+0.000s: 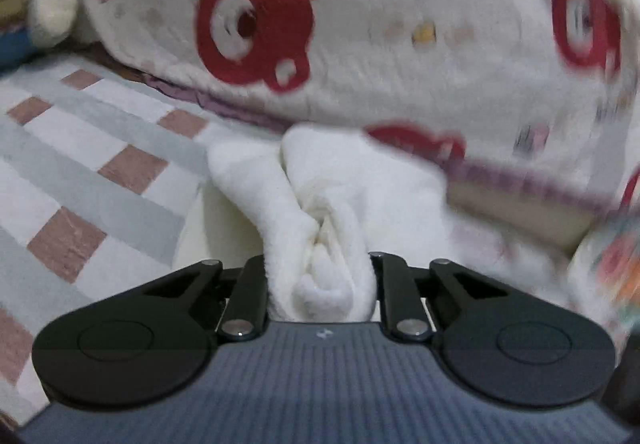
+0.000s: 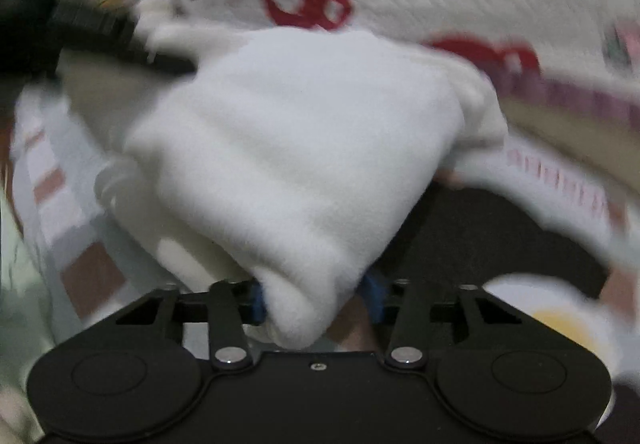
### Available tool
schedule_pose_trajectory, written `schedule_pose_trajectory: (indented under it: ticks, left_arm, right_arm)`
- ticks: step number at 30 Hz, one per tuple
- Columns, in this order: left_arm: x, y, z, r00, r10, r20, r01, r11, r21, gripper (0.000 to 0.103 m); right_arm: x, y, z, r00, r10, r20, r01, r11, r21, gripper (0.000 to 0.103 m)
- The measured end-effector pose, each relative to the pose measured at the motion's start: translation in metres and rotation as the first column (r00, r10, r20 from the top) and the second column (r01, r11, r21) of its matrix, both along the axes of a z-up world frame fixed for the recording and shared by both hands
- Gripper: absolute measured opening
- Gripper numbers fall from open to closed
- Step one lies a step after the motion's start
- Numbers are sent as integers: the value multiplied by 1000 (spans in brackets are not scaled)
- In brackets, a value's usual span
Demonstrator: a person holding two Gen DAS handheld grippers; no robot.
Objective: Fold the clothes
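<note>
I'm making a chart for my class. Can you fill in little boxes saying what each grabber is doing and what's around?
left gripper: shut on a bunched part of the white cloth
right gripper: shut on a thick fold of the same white cloth
behind: cream blanket with red bear faces
underneath: checked sheet, grey and brownish squares
picture: blurry, mostly at the edges

We see a plain cream-white fleece garment [image 1: 320, 204] with no print. Behind it, the blanket [image 1: 400, 24] is off-white with red bear faces and a purple edge. The bed sheet [image 1: 80, 164] is checked in white, pale grey-green and brownish pink. Our grippers are black, the right one's pads [image 2: 258, 300] blue.
</note>
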State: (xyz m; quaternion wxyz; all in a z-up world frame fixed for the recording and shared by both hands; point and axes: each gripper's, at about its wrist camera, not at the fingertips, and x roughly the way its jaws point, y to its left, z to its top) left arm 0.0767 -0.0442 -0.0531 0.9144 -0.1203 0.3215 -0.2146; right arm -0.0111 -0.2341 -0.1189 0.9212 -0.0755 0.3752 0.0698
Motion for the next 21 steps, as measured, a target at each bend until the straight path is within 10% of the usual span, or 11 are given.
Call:
schedule_pose_trajectory:
  ticks: [3, 6, 9, 16, 21]
  left_arm:
    - [-7, 23, 7, 998, 56, 23, -56, 998, 7, 16]
    - [16, 48, -46, 971, 103, -214, -120, 991, -67, 15]
    - [22, 48, -54, 964, 97, -248, -118, 991, -70, 16]
    - [10, 19, -23, 999, 24, -44, -15, 981, 192, 16]
    - [26, 46, -54, 975, 79, -207, -63, 995, 82, 17]
  right_arm:
    - [-11, 34, 14, 984, 179, -5, -173, 942, -288, 31]
    - [-14, 54, 16, 962, 267, -58, -269, 884, -382, 28]
    - [-12, 52, 1, 950, 296, -95, -310, 869, -387, 24]
    - [-27, 47, -2, 916, 391, -89, -393, 832, -392, 22]
    - [-27, 34, 7, 919, 377, -118, -394, 886, -245, 16]
